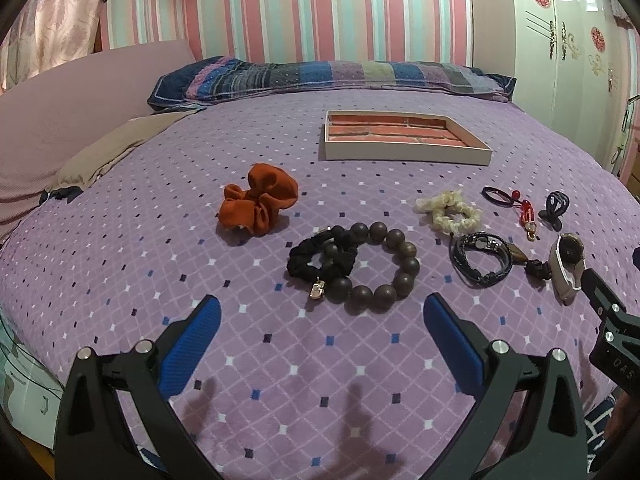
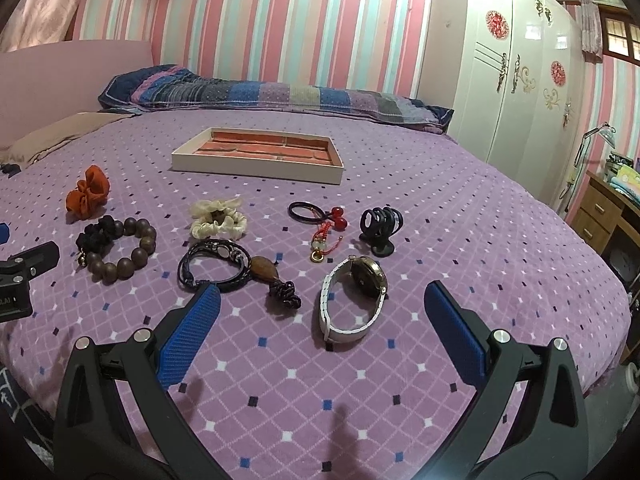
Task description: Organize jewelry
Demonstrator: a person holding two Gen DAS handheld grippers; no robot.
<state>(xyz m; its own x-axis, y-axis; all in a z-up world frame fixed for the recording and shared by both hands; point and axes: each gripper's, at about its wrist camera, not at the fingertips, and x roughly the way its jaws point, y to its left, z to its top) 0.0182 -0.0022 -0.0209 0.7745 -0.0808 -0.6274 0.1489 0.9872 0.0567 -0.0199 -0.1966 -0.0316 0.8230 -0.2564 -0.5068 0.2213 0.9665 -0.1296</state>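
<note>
Your left gripper (image 1: pixel 322 312) hangs with its blue pads spread wide and nothing between them, just short of the wooden bead bracelet (image 1: pixel 376 266). Left to right on the purple bedspread (image 1: pixel 140 248) lie: an orange scrunchie (image 1: pixel 258 204); a black scrunchie (image 1: pixel 320 260) overlapping the left side of the bead bracelet; a cream scrunchie (image 1: pixel 450 210); a dark braided bracelet (image 1: pixel 480 264) with a brown pendant (image 2: pixel 264 267) touching its right side; a black hair tie with red beads (image 2: pixel 318 214); a red cord charm (image 2: pixel 322 242) just below the tie; a black hair claw (image 2: pixel 380 226); and a white-strapped watch (image 2: pixel 354 300) standing on its edge. Your right gripper (image 2: pixel 322 312) is likewise spread wide and empty, the watch lying just ahead, between its two fingers but untouched. Farther back, well apart from the jewelry, sits an open tray (image 1: pixel 404 154) with a brick-red lining, and behind it a patchwork pillow (image 1: pixel 328 78) lies against the striped wall (image 1: pixel 320 12).
</note>
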